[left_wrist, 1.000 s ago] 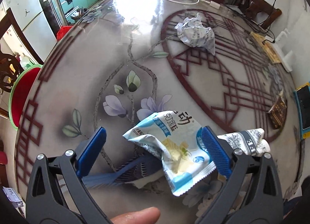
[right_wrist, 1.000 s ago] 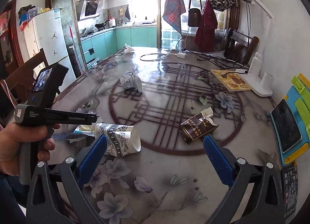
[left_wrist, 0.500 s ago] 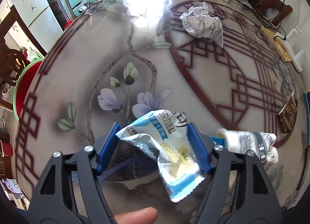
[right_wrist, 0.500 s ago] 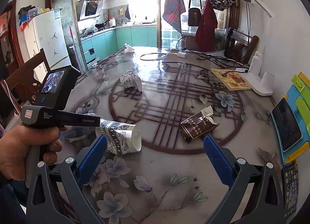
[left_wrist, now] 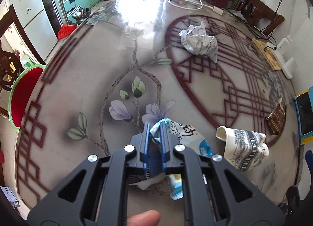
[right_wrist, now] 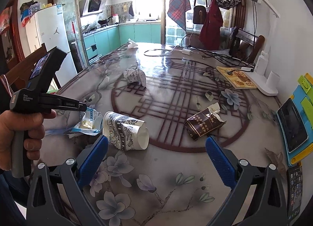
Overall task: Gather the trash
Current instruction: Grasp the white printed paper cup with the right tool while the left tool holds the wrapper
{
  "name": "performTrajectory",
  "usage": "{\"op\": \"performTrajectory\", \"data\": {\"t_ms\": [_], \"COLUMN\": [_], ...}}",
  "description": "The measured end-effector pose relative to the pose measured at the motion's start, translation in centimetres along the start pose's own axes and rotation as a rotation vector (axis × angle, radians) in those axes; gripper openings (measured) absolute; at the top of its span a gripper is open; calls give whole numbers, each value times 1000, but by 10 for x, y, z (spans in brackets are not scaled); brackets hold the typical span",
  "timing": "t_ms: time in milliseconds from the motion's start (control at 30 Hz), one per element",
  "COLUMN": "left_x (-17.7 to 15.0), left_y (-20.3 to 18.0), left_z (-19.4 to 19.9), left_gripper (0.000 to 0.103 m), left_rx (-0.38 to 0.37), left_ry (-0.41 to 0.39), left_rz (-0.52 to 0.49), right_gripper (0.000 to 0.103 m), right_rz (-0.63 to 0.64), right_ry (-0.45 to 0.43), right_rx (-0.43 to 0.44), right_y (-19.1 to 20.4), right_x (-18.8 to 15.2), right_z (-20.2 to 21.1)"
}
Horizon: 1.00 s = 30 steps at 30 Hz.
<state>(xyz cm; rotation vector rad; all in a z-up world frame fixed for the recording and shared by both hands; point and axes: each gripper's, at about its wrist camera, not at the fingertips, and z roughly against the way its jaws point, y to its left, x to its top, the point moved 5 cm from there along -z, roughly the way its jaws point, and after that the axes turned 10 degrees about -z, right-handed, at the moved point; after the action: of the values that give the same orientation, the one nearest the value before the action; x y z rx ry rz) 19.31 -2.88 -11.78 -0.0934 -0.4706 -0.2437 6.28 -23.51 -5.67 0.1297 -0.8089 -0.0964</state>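
Note:
My left gripper (left_wrist: 155, 128) is shut on a blue-and-white snack wrapper (left_wrist: 187, 134) at the near left of the table; the wrapper also shows in the right wrist view (right_wrist: 89, 120) under the left gripper (right_wrist: 83, 106). A crushed patterned paper cup (left_wrist: 244, 148) lies just right of it, also in the right wrist view (right_wrist: 125, 131). A crumpled paper ball (left_wrist: 199, 41) lies further back (right_wrist: 135, 76). A torn brown packet (right_wrist: 204, 124) lies mid-table (left_wrist: 275, 118). My right gripper (right_wrist: 156, 150) is open and empty above the near table edge.
A red basin with a green rim (left_wrist: 21, 97) stands off the table's left edge. A phone in a blue-yellow case (right_wrist: 293, 126), a lamp base (right_wrist: 268, 85), a wooden board (right_wrist: 236, 77) and cables (right_wrist: 176, 51) sit on the right and far side.
My left gripper has closed from wide open onto the snack wrapper's edge. The right gripper has stayed open and almost still.

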Motion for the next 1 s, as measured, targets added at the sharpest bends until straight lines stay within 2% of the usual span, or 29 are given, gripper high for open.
{"op": "performTrajectory", "data": {"t_ms": [167,233,300,333,433,500,700,767,800,833,867,1000], "left_x": [1,-3,-9,-11,-17,-20,-18,-16,-16,-18,-18,-18], "left_y": [-3,-4,-7,-9,-12,-14,-22,-27,-28,-29,-31,-31], "left_z": [11,17,21,21,19,15,-2,-8,-11,-15,-14,-15], "left_gripper": [9,47,51,64,76,78,77,63,39,20,18,12], "left_rx": [-38,-54,-50,-52,-71,-69,-72,-59,-56,-58,-44,-85], "left_ry": [-17,-25,-31,-30,-11,2,45,56,66,82,70,72], "left_rz": [-30,-46,-68,-74,-75,-79,-78,-97,-104,-110,-124,-121], "right_gripper": [97,97,97,97,97,97,97,97,97,97,97,97], "right_rz": [0,-1,1,1,7,9,0,-1,0,1,0,-4], "right_ry": [-4,-1,4,7,11,9,14,15,14,13,14,18], "right_rx": [-3,2,4,6,10,12,12,13,13,13,13,13], "right_y": [1,1,2,3,5,5,4,4,4,4,4,4], "right_x": [0,0,-1,-2,-3,-3,-4,-4,-4,-4,-4,-5], "right_z": [0,0,-2,-2,-3,-2,-3,-4,-3,-4,-4,-5]}}
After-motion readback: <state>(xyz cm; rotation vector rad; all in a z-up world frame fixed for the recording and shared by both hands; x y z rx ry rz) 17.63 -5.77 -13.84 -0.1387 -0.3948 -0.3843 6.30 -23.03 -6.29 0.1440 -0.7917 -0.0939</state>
